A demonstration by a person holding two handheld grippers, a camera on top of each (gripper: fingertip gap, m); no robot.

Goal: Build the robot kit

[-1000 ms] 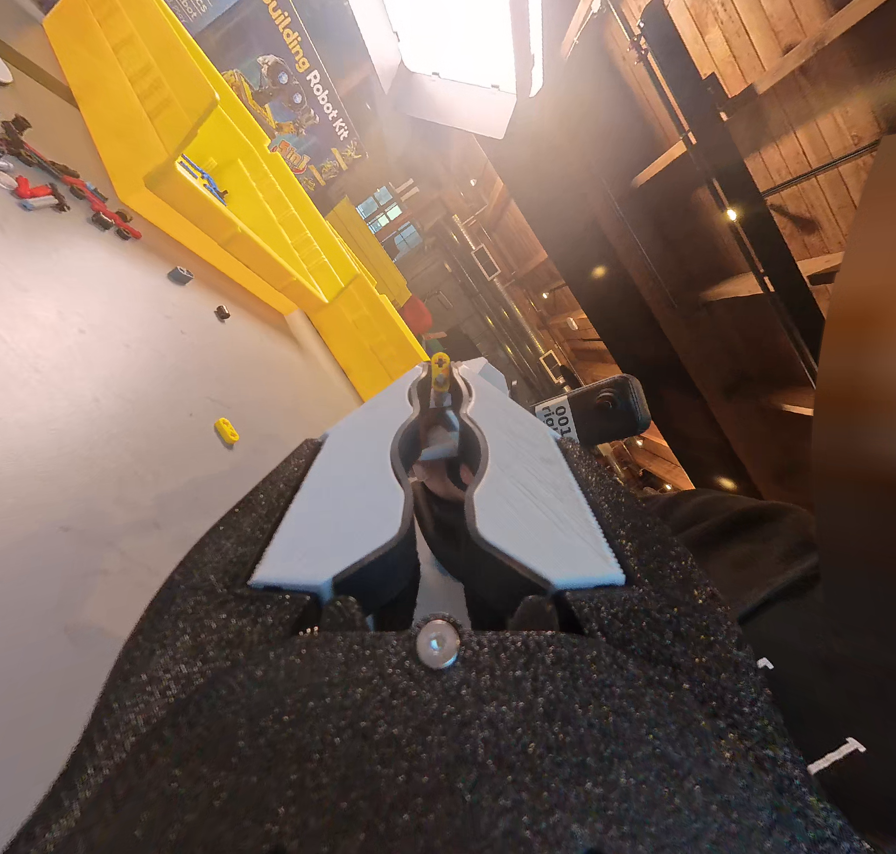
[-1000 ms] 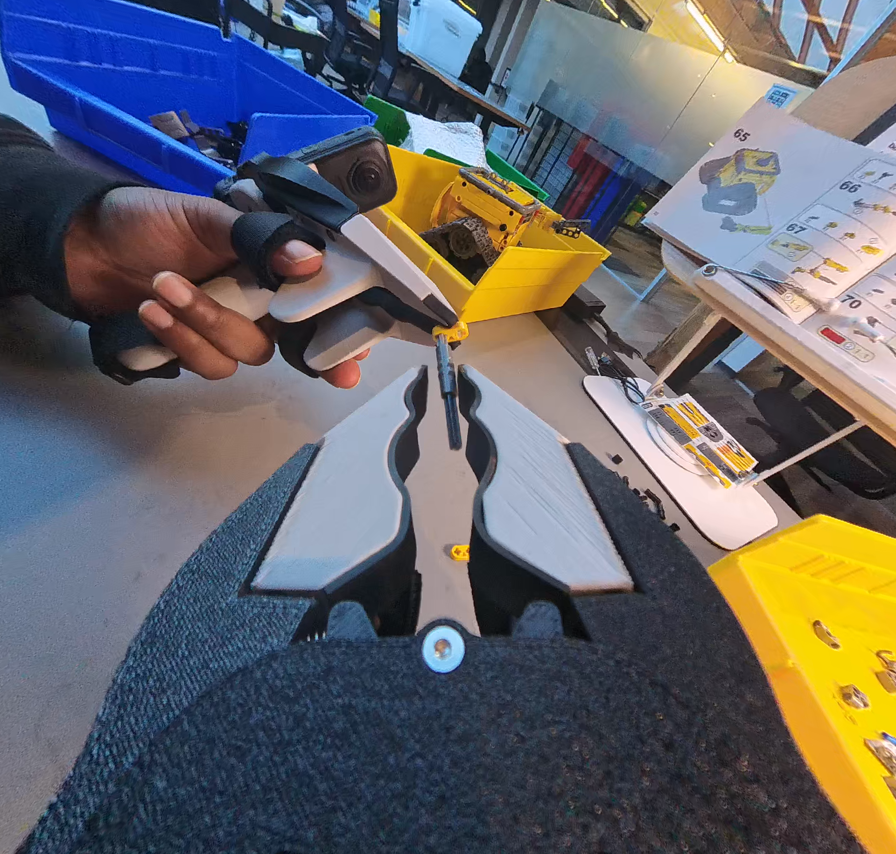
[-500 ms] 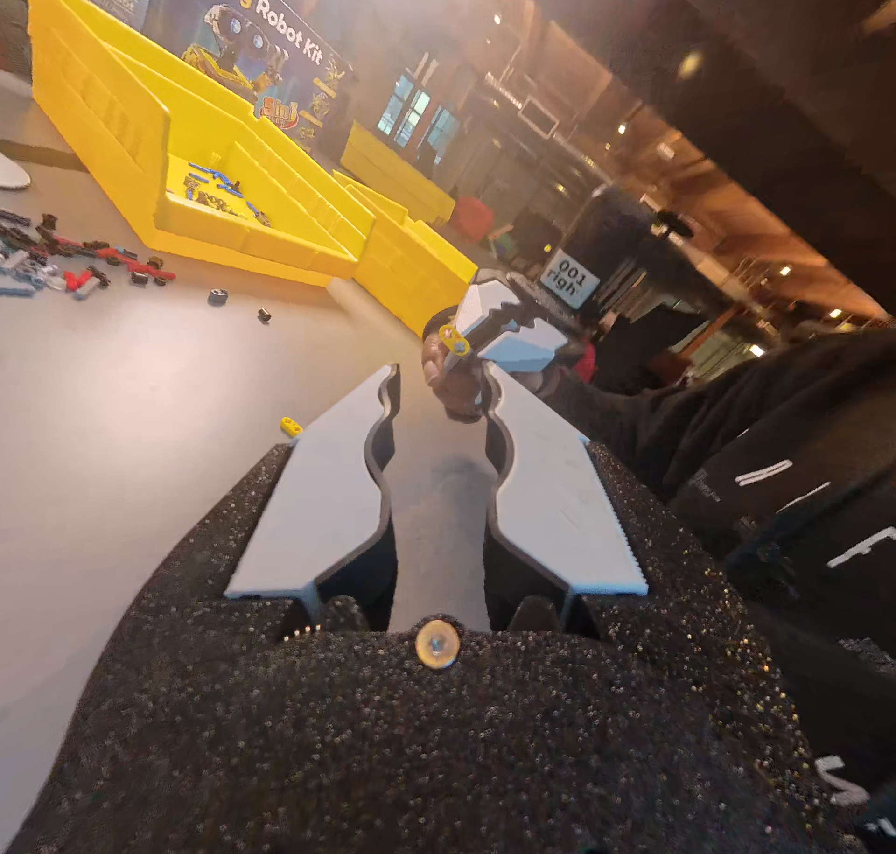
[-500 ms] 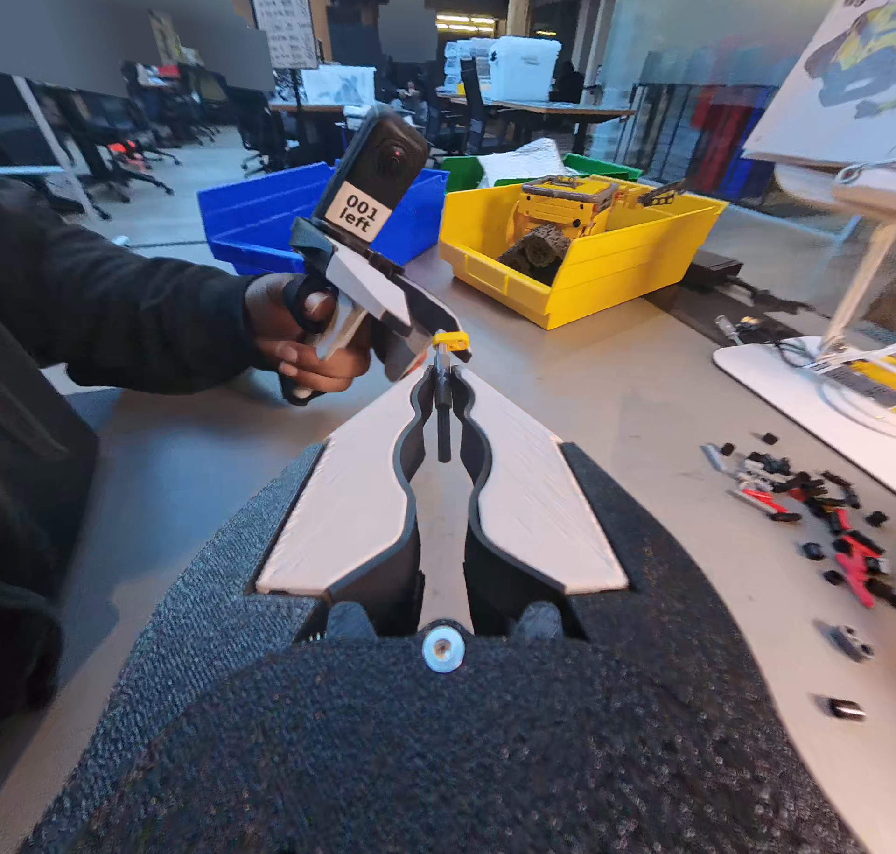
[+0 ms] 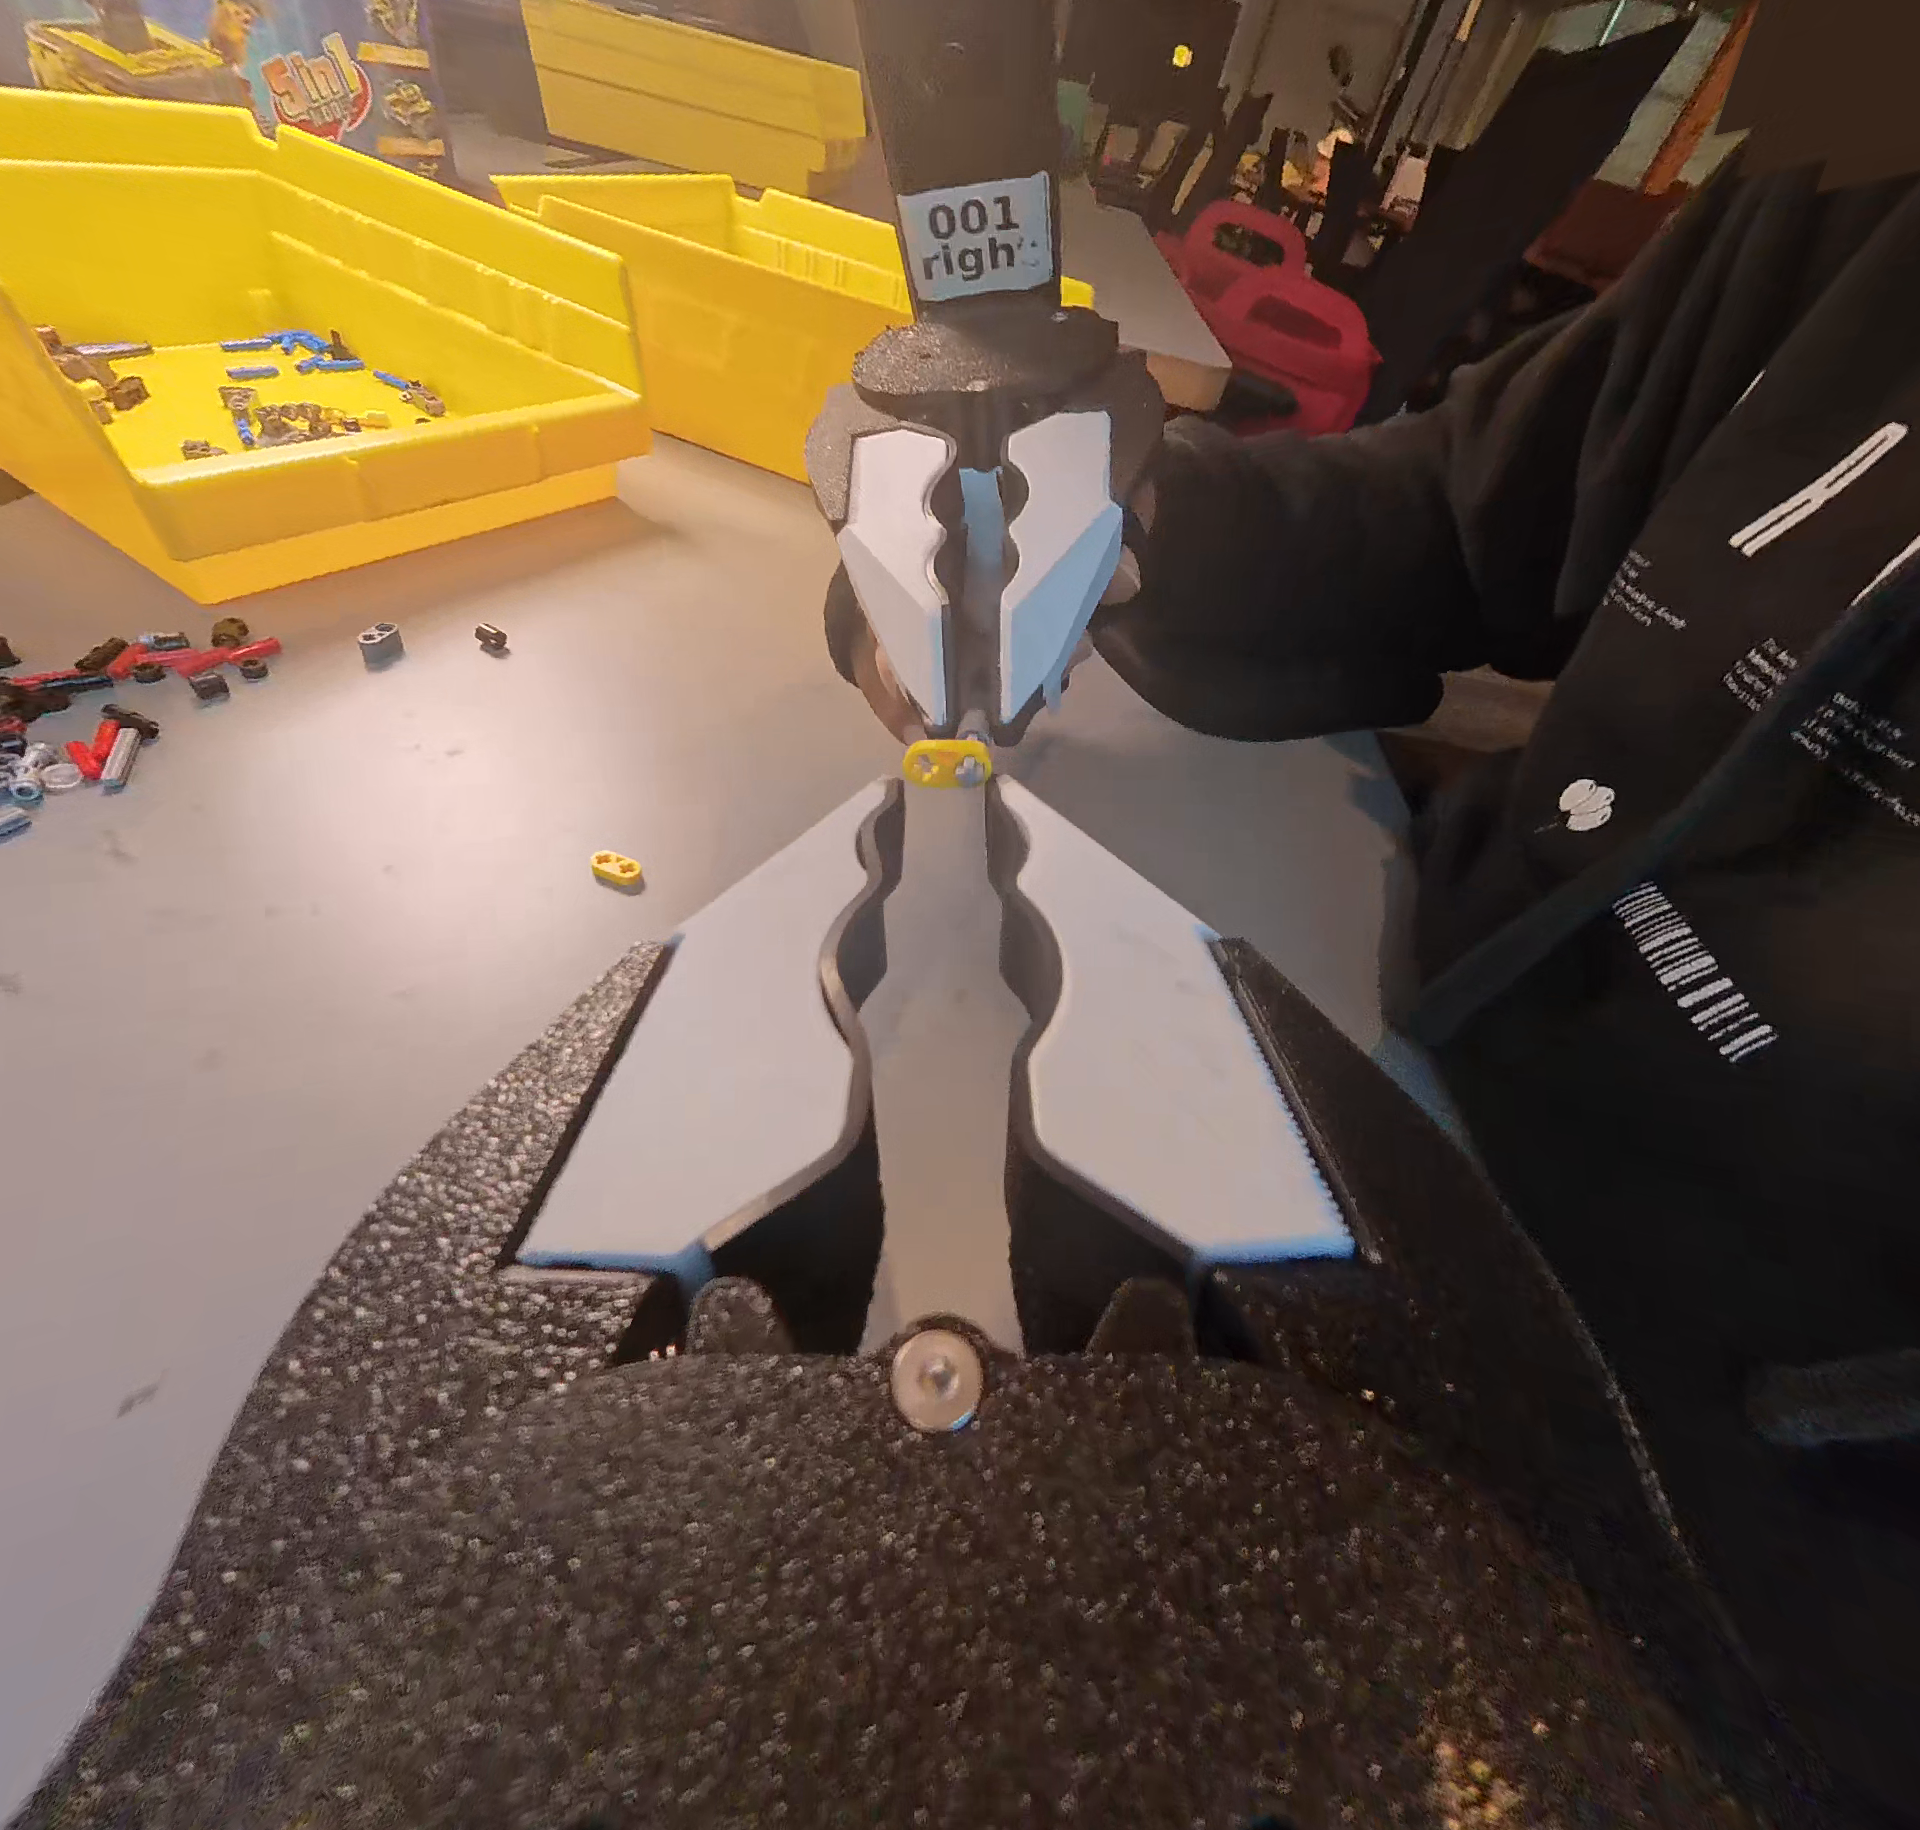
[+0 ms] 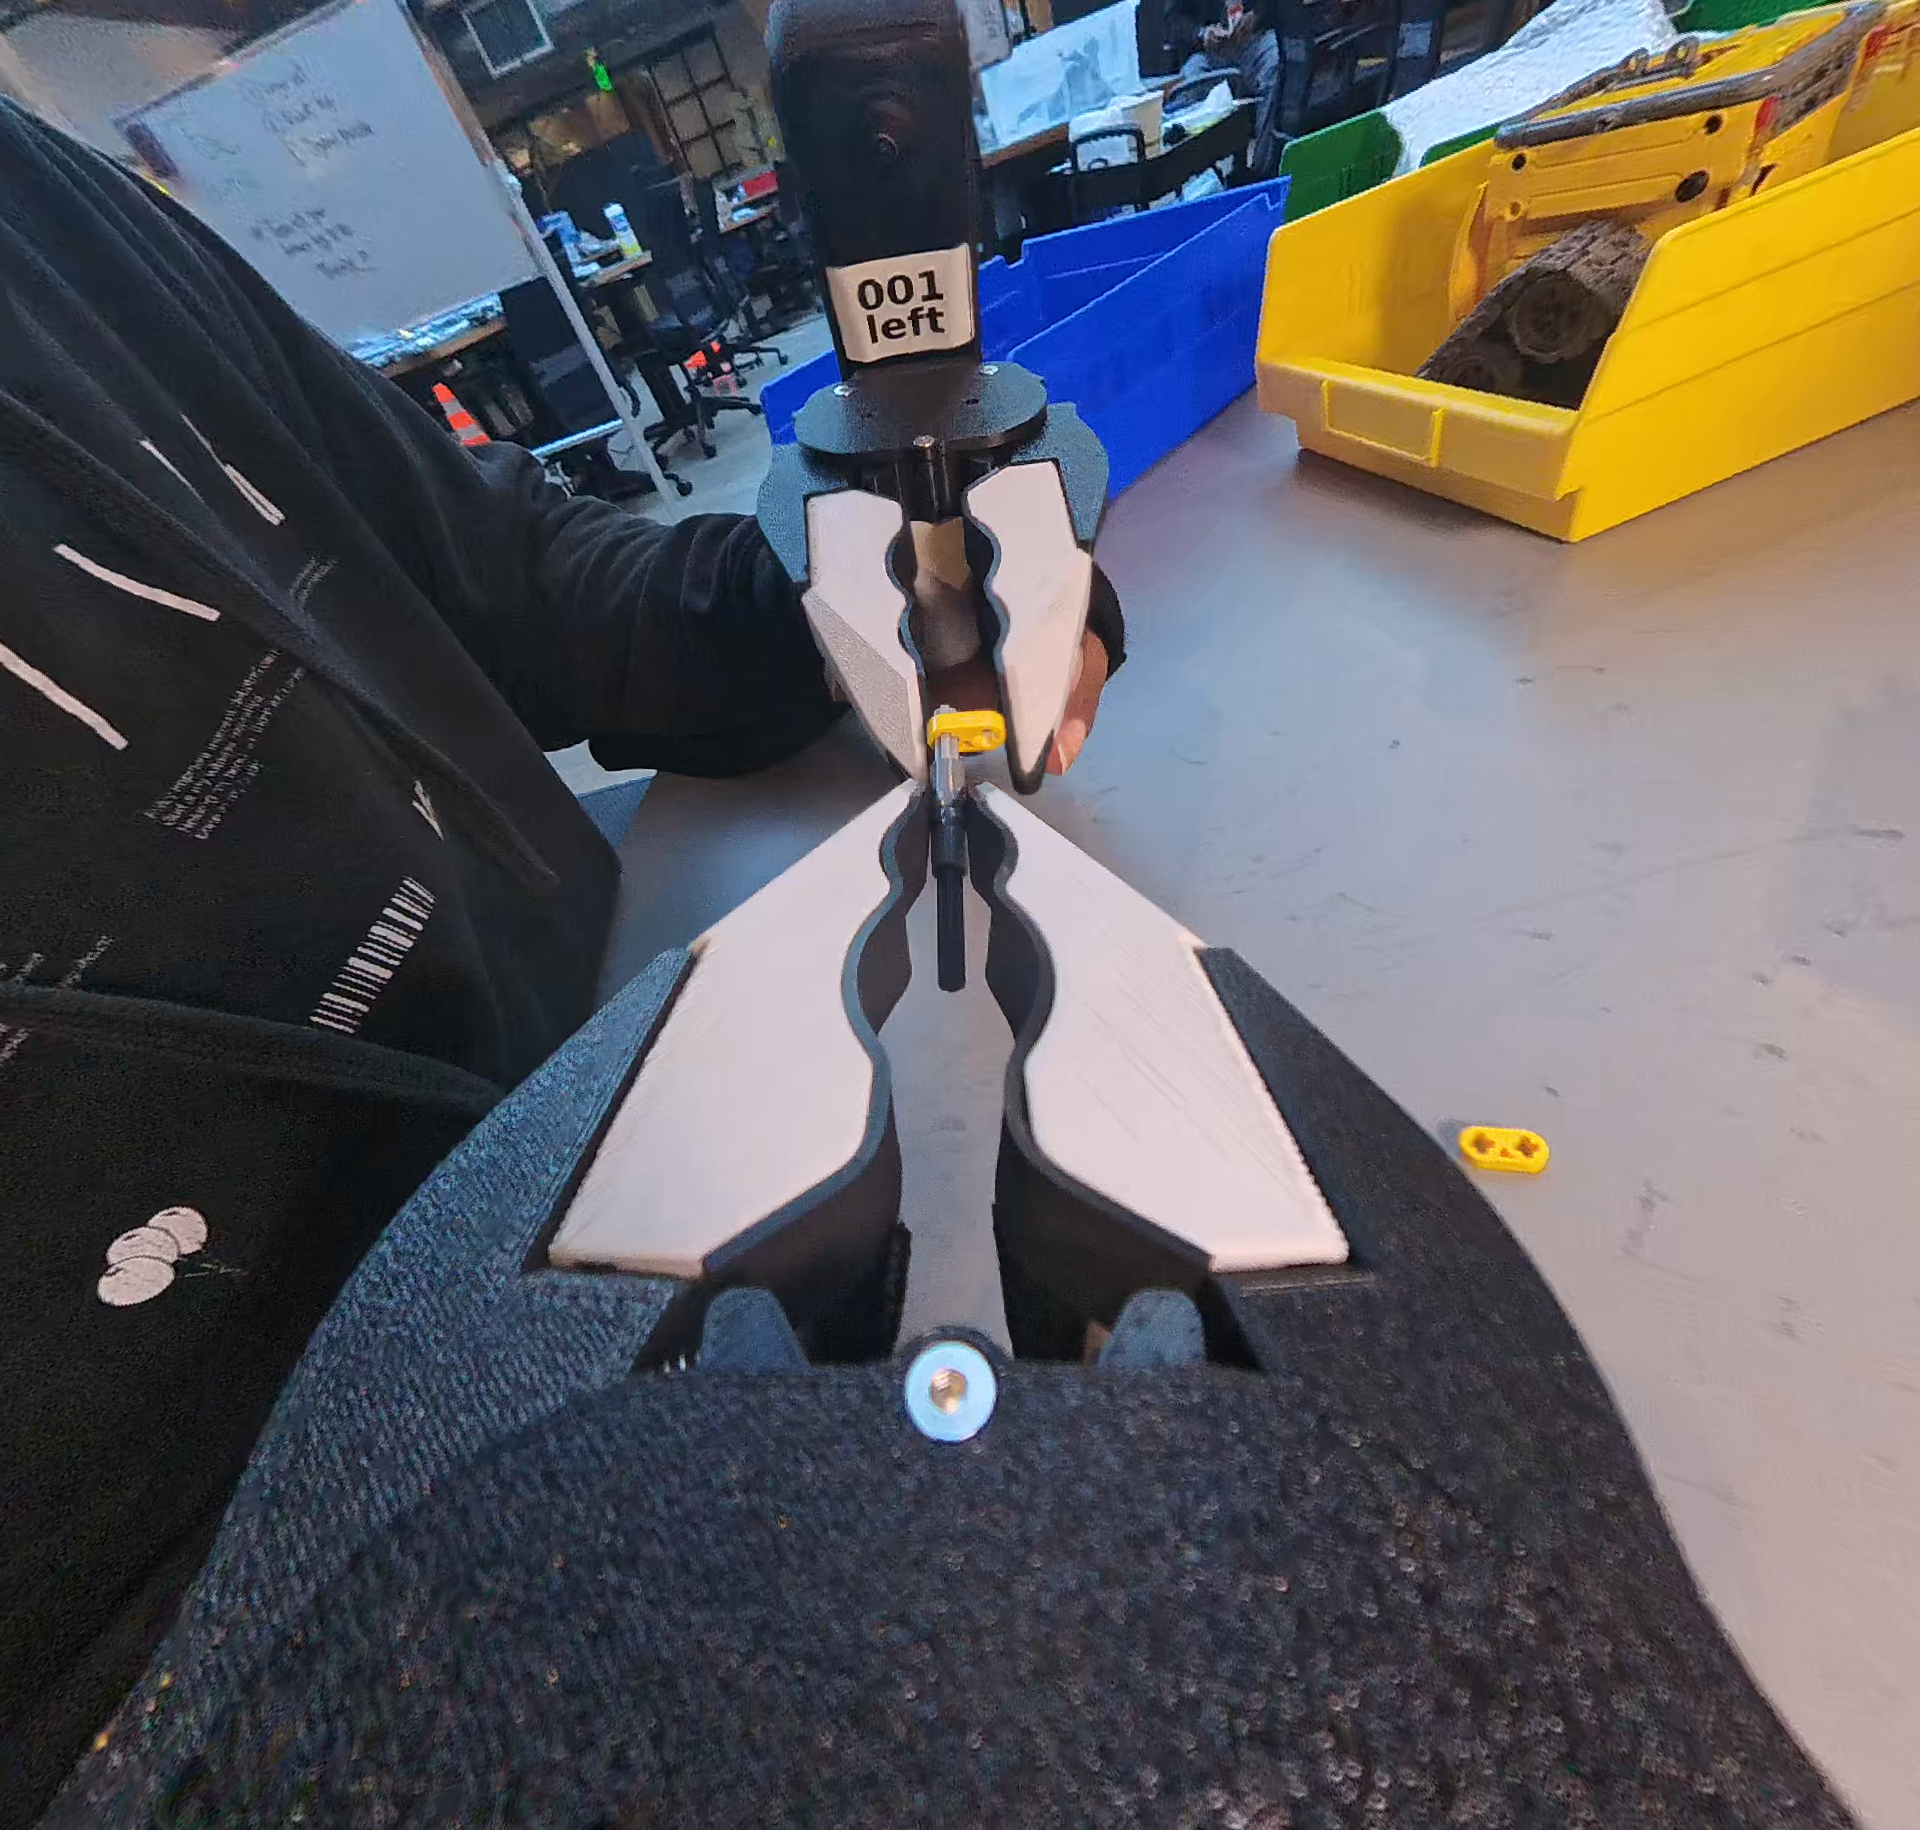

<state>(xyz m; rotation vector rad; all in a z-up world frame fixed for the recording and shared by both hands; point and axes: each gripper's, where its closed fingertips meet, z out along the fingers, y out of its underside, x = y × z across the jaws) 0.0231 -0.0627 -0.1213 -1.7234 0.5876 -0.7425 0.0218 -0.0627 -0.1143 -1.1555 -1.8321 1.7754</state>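
Observation:
My right gripper (image 6: 948, 793) is shut on a black axle (image 6: 948, 897) that runs back between its fingers. A small yellow link (image 6: 971, 731) sits on the axle's front end. My left gripper (image 5: 943, 788) faces the right gripper (image 5: 971, 720) tip to tip above the grey table (image 5: 312, 949). Its fingertips close on the two ends of the yellow link (image 5: 943, 764). In the right wrist view, the left gripper (image 6: 968, 762) has the link between its tips. Gloved hands in black sleeves hold both grippers.
A second yellow link (image 5: 616, 868) lies loose on the table, also in the right wrist view (image 6: 1503, 1148). Small red, black and grey pieces (image 5: 104, 679) are scattered at left. Yellow bins (image 5: 364, 492) stand behind. A yellow bin (image 6: 1662, 430) with a tracked model and a blue bin (image 6: 1143, 326) stand far right. My two grippers' fingertips are within a few centimetres of each other.
The left gripper let go of the link and axle as the right gripper shut on the axle. Both grippers swung level, and the left has now closed on the link's ends.

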